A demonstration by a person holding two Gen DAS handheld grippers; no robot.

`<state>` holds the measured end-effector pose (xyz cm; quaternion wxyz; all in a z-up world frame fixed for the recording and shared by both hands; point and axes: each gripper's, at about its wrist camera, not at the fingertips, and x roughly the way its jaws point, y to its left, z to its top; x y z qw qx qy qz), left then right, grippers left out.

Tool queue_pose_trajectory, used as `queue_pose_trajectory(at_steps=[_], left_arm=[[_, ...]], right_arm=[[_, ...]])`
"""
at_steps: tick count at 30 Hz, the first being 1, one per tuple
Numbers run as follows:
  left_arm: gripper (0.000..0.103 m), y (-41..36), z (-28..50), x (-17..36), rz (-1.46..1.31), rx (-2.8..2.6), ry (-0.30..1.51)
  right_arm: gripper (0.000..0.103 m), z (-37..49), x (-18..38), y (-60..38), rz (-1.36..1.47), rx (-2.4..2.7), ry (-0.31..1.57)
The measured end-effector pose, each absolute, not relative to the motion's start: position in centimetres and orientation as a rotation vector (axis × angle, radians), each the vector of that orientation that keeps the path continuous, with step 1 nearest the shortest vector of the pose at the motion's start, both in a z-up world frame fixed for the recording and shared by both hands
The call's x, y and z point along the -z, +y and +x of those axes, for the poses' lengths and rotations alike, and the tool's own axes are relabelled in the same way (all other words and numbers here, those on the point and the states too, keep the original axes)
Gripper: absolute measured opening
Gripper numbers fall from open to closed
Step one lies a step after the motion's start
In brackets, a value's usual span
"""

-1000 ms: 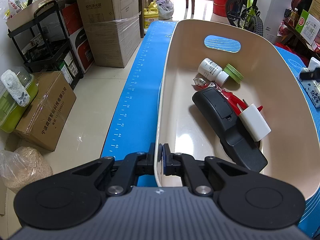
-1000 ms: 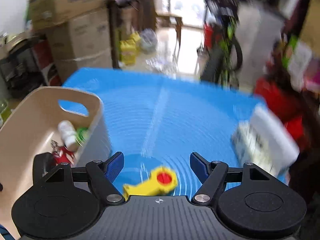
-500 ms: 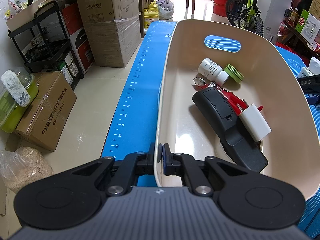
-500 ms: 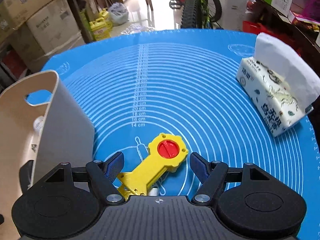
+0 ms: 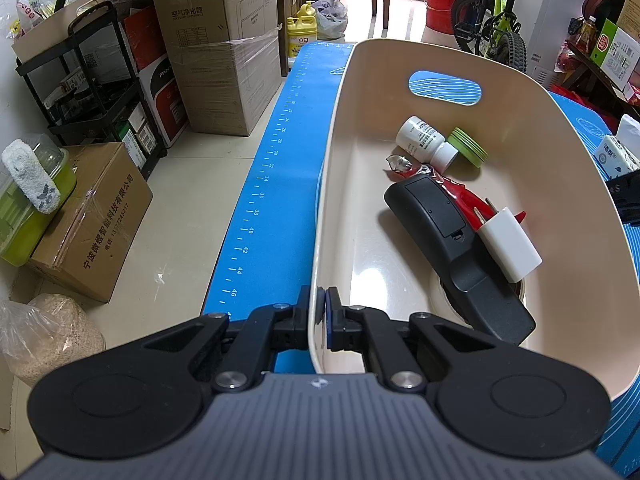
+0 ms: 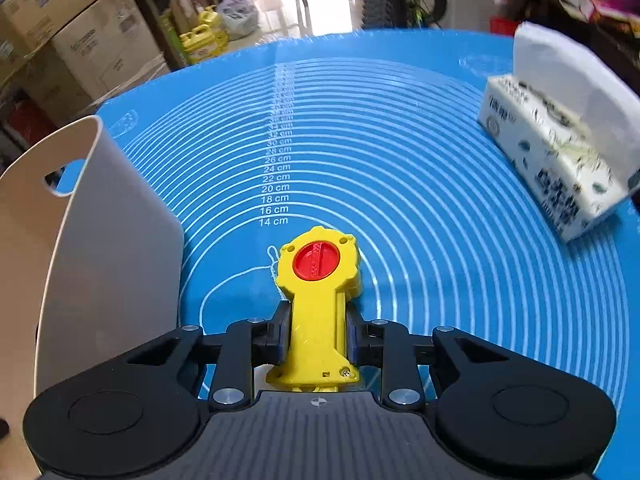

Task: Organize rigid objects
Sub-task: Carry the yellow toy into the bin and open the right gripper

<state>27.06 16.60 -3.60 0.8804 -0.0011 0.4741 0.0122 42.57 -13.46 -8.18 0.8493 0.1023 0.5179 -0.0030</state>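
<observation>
Beige plastic bin point(image 5: 532, 92), rim pinched by left gripper point(image 5: 322, 316), held five items; right gripper point(image 6: 314, 334), jaws just closing, clamped remaining yellow plastic toy point(image 6: 316, 300) on blue mat point(image 6: 400, 160).

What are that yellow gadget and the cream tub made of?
Yellow gadget: looks like hard moulded plastic, glossy, with screw heads and a red plastic dial. Cream tub: seemingly thin smooth plastic, semi-gloss; its floor mirrors light and the handle is a cut-out.

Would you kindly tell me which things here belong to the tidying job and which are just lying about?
Job:
- yellow plastic toy tool with red knob, clamped in right gripper
- beige plastic bin, rim pinched by left gripper
- black remote control already binned

Lying about:
- white tissue pack
- cardboard boxes
- green bicycle
</observation>
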Motion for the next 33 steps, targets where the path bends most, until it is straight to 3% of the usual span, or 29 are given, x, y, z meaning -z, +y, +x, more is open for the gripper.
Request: queue_pose_trajectory(at_steps=[11, 21, 33], left_arm=[[0.008, 16.6, 27.1, 3.6, -0.002, -0.025, 0.988], [0.008, 16.6, 27.1, 3.6, -0.002, -0.026, 0.988], [0.008, 16.6, 27.1, 3.5, -0.005, -0.023, 0.985]], right_arm=[[0.035, 38.9, 2.1, -13.6, 0.209, -0.081, 0.899], [0.035, 36.6, -5.5, -7.7, 0.102, -0.294, 0.716], [0.035, 36.0, -4.4, 0.8, -0.001, -0.469, 0.771]])
